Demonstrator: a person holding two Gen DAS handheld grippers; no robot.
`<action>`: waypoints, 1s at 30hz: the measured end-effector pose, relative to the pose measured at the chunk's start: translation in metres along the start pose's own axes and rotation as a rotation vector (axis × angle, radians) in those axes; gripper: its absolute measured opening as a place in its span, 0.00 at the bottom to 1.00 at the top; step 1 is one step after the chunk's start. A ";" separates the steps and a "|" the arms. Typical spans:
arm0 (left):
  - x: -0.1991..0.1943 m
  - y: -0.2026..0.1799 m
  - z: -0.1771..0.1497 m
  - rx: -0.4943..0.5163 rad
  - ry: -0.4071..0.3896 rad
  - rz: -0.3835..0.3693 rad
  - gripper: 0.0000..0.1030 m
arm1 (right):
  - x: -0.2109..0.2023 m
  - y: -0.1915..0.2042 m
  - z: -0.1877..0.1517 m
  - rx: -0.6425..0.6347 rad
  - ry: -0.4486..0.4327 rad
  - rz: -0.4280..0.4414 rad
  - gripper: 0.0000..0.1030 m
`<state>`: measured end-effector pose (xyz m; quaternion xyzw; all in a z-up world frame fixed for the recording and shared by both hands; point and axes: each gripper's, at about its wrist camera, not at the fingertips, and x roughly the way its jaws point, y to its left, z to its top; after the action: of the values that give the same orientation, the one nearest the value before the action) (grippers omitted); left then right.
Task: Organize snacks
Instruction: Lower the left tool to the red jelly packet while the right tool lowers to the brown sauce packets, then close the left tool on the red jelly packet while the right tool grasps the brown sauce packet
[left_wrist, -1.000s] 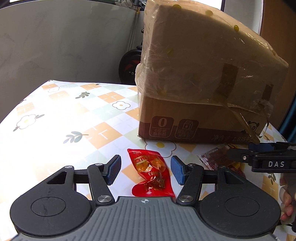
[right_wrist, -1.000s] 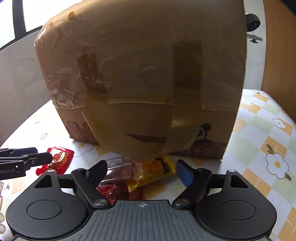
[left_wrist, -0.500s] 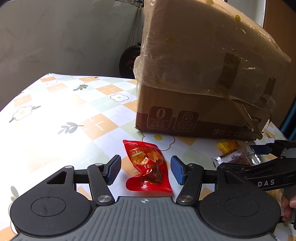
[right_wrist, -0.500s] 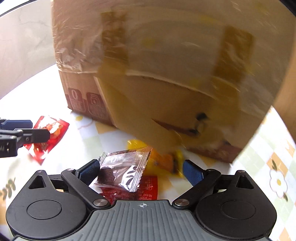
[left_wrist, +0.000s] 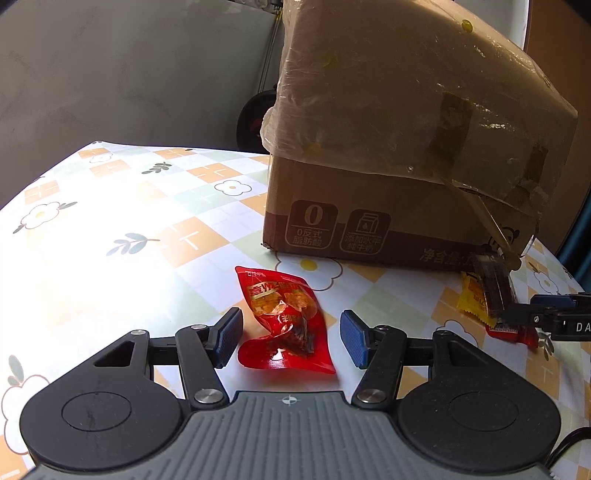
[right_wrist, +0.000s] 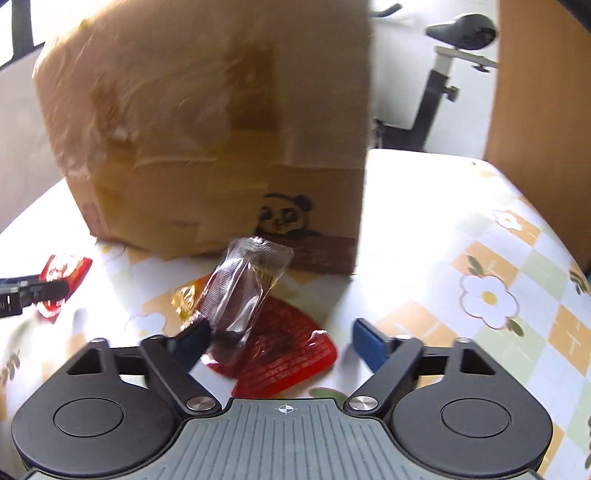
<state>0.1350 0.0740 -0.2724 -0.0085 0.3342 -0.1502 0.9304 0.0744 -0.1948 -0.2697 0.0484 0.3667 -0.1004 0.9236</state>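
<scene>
While the left gripper (left_wrist: 291, 338) stays wide open, holding nothing, the red snack packet (left_wrist: 284, 321) lies between its fingers as before. Right view: right gripper (right_wrist: 282, 341) open, clear wrapper (right_wrist: 240, 291) now tilted up against its left finger (right_wrist: 192, 341), over a red packet (right_wrist: 284, 350); grip unclear.

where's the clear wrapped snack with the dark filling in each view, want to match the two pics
Left wrist view: the clear wrapped snack is at the far right, standing tilted over a yellow packet, just beyond the right gripper.
Right wrist view: it is centre-left, propped up against the left finger, above a red packet.
Shared landmark: the cardboard box behind it.
</scene>
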 end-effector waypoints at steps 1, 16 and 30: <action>-0.001 0.000 0.000 0.001 -0.002 0.003 0.59 | -0.002 -0.001 0.000 0.006 -0.012 -0.007 0.60; -0.003 -0.003 -0.002 -0.002 -0.011 0.028 0.59 | 0.008 0.022 0.021 -0.024 -0.017 0.050 0.56; -0.005 -0.003 -0.002 -0.019 -0.017 0.036 0.55 | -0.012 -0.009 0.000 0.008 -0.041 0.099 0.41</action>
<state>0.1294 0.0728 -0.2705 -0.0123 0.3278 -0.1300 0.9357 0.0645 -0.2014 -0.2615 0.0678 0.3444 -0.0571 0.9346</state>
